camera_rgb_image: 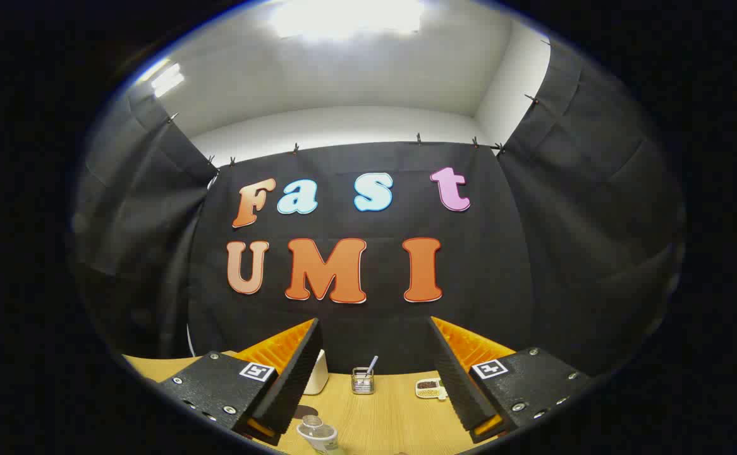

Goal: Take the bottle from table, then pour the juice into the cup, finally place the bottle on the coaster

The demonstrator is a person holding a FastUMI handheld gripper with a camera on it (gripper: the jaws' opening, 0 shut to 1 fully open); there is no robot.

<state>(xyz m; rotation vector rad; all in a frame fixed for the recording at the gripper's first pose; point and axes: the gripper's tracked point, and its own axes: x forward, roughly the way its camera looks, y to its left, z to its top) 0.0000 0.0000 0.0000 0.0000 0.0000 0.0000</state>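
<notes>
1. Gripper view, claw. The gripper [373,373] is seen from behind, its two fingers spread wide apart with a broad gap between them. Nothing is held and nothing is touched by either finger [296,373]. A square black-and-white marker is carried on each finger block.

2. Gripper view, worktop. A light wooden table [394,417] is seen beneath and ahead of the fingers, its far edge meeting the black cloth wall of the booth.

3. Gripper view, task item one. The bottle [318,435] is found at the near edge of the worktop, low in the gap between the fingers and closer to the left finger. It is clear, and its top is seen from above. No contact with the fingers is seen.

4. Gripper view, task item two. A white cup [316,374] is placed toward the far edge of the worktop, partly hidden behind the left finger.

5. Gripper view, task item three. A dark round coaster [303,411] is laid flat on the worktop just beside the left finger, between the cup and the bottle. Part of it is covered by the finger.

6. Gripper view, other items. A small clear holder [363,381] with a thin stick leaning in it is set near the far edge, beyond the middle of the gap. A small pale dish [430,388] with dark and light contents is set near the far edge, just beside the right finger.
</notes>
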